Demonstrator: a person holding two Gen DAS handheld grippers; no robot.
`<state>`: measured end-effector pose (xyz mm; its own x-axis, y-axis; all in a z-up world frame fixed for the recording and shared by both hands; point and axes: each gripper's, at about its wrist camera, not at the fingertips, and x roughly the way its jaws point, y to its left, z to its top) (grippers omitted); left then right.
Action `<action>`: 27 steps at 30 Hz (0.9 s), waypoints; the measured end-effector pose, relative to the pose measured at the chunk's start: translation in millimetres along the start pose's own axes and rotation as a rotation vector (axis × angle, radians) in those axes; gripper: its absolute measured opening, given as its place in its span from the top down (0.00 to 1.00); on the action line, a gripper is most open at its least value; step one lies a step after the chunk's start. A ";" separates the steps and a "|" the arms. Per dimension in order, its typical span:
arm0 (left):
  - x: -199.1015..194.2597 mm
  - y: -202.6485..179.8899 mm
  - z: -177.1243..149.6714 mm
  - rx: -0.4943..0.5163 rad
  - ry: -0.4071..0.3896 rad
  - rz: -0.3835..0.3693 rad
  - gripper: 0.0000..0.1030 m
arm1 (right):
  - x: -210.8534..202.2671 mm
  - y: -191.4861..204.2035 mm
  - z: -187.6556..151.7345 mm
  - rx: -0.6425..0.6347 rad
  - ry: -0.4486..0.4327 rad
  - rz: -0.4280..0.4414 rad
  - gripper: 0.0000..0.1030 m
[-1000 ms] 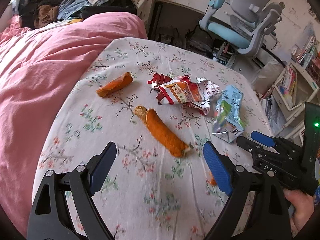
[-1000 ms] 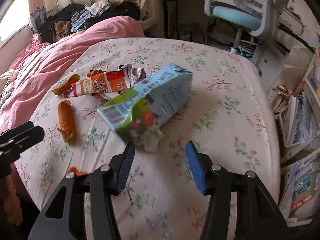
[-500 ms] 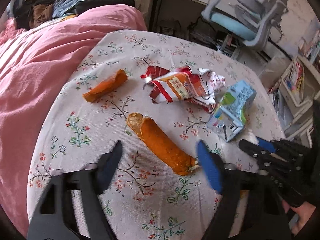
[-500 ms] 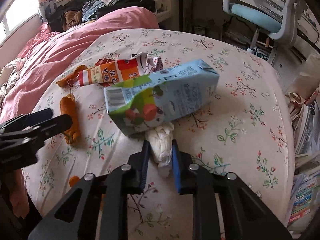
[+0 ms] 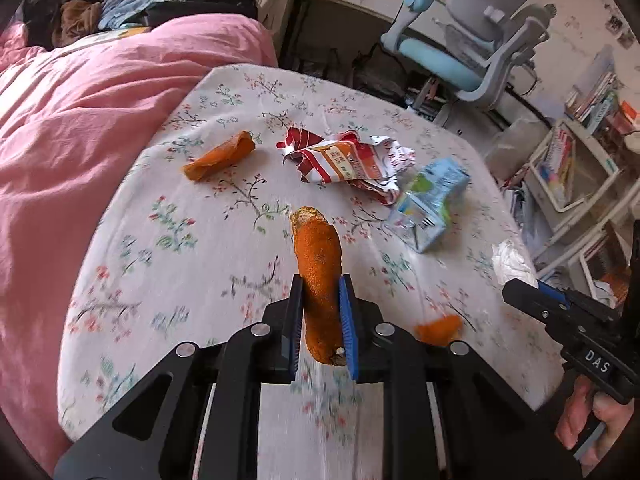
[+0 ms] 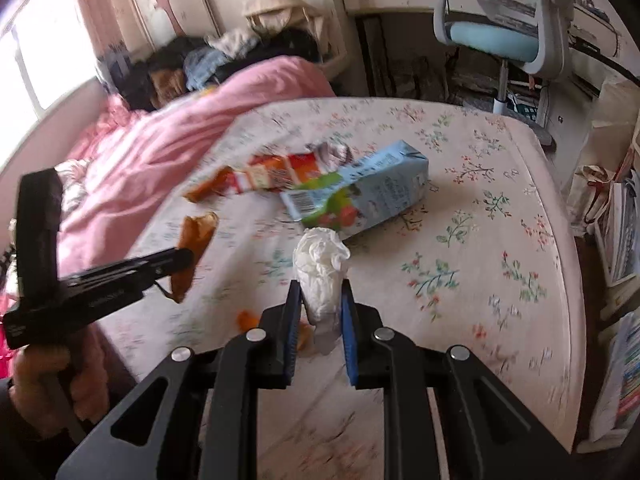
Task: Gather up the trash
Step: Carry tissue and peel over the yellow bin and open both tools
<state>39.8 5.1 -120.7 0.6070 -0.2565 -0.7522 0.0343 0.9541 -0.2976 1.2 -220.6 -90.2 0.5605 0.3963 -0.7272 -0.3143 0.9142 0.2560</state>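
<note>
Revealing window (image 6: 24, 52) only from right wrist.

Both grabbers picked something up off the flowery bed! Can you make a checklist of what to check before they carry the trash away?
1. Left gripper shut on the orange peel: ok.
2. Right gripper shut on the white tissue: ok.
3. Peel lifted clear of the sheet: cannot tell.
4. Trash bin in view to drop into: not ok, none visible.
5. All trash collected: not ok; snack wrapper, milk carton, curled peel and small peel scrap remain.
</note>
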 end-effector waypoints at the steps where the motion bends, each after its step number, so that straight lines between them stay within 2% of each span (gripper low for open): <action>1: -7.4 0.5 -3.9 -0.003 -0.006 -0.008 0.83 | -6.5 3.6 -4.6 -0.002 -0.013 0.012 0.81; 6: -37.0 -2.4 -29.5 0.014 -0.018 -0.024 0.83 | -32.6 33.6 -39.6 -0.063 -0.033 0.077 0.81; 13: -76.8 -13.8 -86.4 0.094 -0.004 -0.020 0.83 | -39.3 81.0 -111.8 -0.179 0.117 0.119 0.80; 15: -85.9 -16.2 -101.6 0.116 0.008 -0.016 0.83 | -35.7 86.0 -127.1 -0.195 0.178 0.101 0.70; 16: -88.3 -16.5 -106.8 0.119 0.014 -0.018 0.83 | -37.9 85.8 -133.2 -0.193 0.178 0.071 0.66; 17: -90.7 -16.8 -113.3 0.123 0.025 -0.018 0.83 | -40.9 85.8 -136.4 -0.186 0.168 0.055 0.56; 19: -93.6 -18.6 -127.8 0.132 0.056 -0.018 0.83 | -53.3 75.2 -133.7 -0.133 0.111 0.009 0.52; 20: -91.9 -19.7 -133.1 0.138 0.077 -0.023 0.83 | -57.9 70.8 -131.7 -0.110 0.083 -0.011 0.45; 21: -88.7 -22.9 -144.0 0.157 0.130 -0.039 0.83 | -65.9 62.3 -126.7 -0.065 0.031 -0.044 0.40; 23: -79.8 -29.4 -160.2 0.201 0.227 -0.063 0.82 | -79.5 42.6 -118.3 0.046 -0.058 -0.068 0.36; 25: -74.9 -37.9 -174.9 0.258 0.287 -0.059 0.70 | -84.0 30.3 -116.1 0.114 -0.094 -0.074 0.35; 26: -75.6 -40.6 -177.3 0.276 0.286 -0.053 0.66 | -84.3 25.7 -115.7 0.141 -0.102 -0.076 0.35; 27: -78.2 -42.8 -177.6 0.292 0.273 -0.047 0.53 | -82.2 21.9 -115.6 0.167 -0.103 -0.079 0.35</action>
<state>-150.2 -43.1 -153.5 0.3679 -0.2948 -0.8819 0.3052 0.9342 -0.1850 -140.4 -243.0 -98.4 0.6566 0.3213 -0.6824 -0.1395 0.9409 0.3087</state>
